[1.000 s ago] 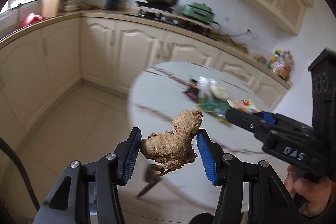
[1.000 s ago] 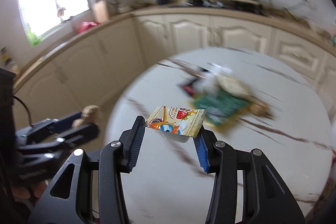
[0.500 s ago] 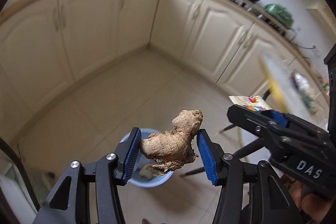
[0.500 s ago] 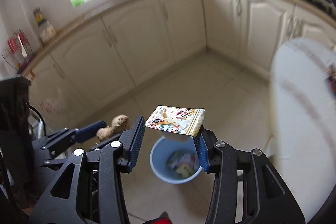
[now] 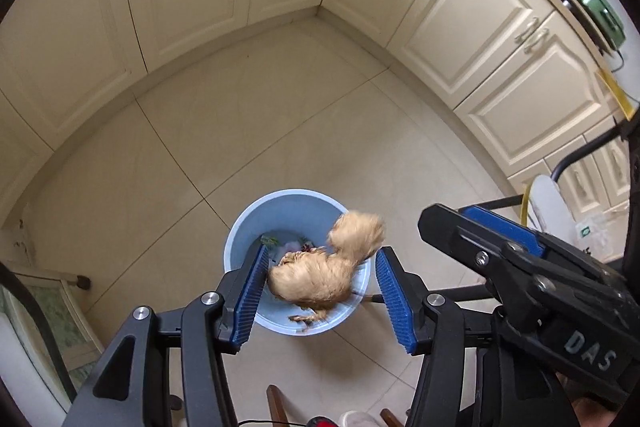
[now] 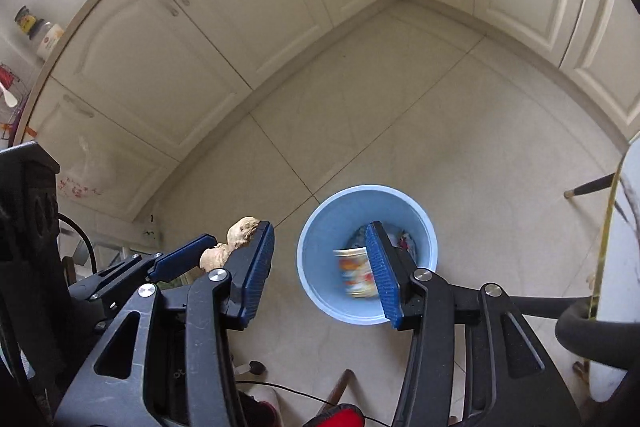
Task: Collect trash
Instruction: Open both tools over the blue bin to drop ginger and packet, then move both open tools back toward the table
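Both tongs just let go over the bin. Half a second ago the left gripper [image 5: 320, 291] was clamped on the ginger root [image 5: 324, 267] and the right gripper [image 6: 320, 271] was pinching the snack wrapper [image 6: 357, 271]; now both sets of blue pads are spread wide with nothing squeezed between them. The ginger is motion-blurred between the left pads, clear of both, right over the near rim of the blue bucket [image 5: 256, 215], so I'd say it's mid-drop. Same deal with the wrapper: smeared, inside the bucket's outline against its near wall, just beside the right pad.

So this pair of items looks basically delivered, assuming the ginger doesn't clip the rim. Bucket sits on the tiled floor [image 5: 280, 115] out from the cabinet corner, with some other scraps already at the bottom.

Ginger is knobbly, tan, with a stringy bit hanging underneath. Wrapper is a glossy packet, orange and red print, too blurry to read.
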Demonstrator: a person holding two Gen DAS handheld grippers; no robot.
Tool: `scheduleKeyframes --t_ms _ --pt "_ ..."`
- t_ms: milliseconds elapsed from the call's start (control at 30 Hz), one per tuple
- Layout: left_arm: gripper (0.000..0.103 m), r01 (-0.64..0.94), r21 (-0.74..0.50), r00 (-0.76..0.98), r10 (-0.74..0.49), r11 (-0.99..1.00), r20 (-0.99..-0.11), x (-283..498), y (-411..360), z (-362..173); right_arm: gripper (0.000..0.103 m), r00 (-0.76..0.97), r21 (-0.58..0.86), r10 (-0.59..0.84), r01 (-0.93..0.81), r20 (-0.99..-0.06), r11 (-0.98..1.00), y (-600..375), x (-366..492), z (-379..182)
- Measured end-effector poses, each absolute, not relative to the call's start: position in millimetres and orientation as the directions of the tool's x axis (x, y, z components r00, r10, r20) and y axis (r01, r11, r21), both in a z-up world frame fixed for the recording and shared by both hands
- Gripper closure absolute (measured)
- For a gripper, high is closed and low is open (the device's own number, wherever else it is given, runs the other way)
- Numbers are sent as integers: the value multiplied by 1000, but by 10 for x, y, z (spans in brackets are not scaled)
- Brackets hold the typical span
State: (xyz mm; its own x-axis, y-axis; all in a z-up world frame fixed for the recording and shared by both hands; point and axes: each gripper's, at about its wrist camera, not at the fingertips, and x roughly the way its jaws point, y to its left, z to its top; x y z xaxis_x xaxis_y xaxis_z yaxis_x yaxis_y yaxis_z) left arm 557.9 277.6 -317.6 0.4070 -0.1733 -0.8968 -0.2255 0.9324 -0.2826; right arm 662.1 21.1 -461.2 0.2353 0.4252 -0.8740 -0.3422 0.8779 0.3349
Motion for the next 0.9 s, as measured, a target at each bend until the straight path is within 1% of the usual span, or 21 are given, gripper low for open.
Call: scheduleKeyframes --t_ms 67,100,167,300,400,467,500,533,600,633,700,733,800,867,900 --pt "37 -230 -275 405 -165 934 -899 5627 2805 -3217 49 240 331 421 -341 -875 880 210 6651 -4626" --pt "34 -234 -269 406 -158 934 -900 5725 2765 -3262 46 248 324 417 -341 -875 882 195 6657 -4621" --pt "34 -240 -274 409 -159 931 -899 5753 2766 -3238 42 260 313 410 -344 -874 885 168 6664 -4585" --pt "33 -262 -266 418 -139 928 -898 5798 2734 -3144 41 288 300 404 -344 -868 890 154 6625 -4485" --pt "33 -300 -250 453 -93 921 -887 5675 2790 -2950 40 314 291 404 -350 -859 891 128 6580 -4335" --pt "33 -326 -235 499 -44 916 -865 5567 2847 -2710 40 337 289 414 -363 -845 886 99 6505 -4167" --pt "33 -332 -230 516 -28 915 -856 5498 2840 -2621 38 352 284 416 -370 -838 885 96 6460 -4078" --pt "33 -341 -224 547 -1 913 -837 5429 2856 -2473 37 366 278 417 -376 -832 884 117 6417 -4000" --pt "31 -352 -213 597 43 911 -801 5304 2836 -2215 30 411 264 423 -390 -807 882 63 6299 -3736" --pt "30 -351 -213 631 63 912 -773 5228 2816 -2050 30 427 259 426 -396 -798 881 64 6243 -3650" --pt "25 -343 -213 688 91 915 -720 5089 2739 -1744 24 483 240 433 -410 -761 880 -7 6071 -3341" --pt "23 -333 -215 710 94 918 -698 5026 2685 -1632 22 501 232 433 -414 -749 880 -36 6016 -3240" --pt "20 -298 -218 762 93 929 -641 4883 2519 -1359 14 554 213 437 -422 -709 881 -139 5843 -2952" --pt "16 -266 -215 801 92 940 -592 4757 2362 -1115 10 608 193 435 -422 -665 886 -280 5626 -2656" --pt "14 -257 -211 815 94 943 -572 4676 2259 -1039 10 637 184 434 -421 -637 888 -361 5501 -2493"
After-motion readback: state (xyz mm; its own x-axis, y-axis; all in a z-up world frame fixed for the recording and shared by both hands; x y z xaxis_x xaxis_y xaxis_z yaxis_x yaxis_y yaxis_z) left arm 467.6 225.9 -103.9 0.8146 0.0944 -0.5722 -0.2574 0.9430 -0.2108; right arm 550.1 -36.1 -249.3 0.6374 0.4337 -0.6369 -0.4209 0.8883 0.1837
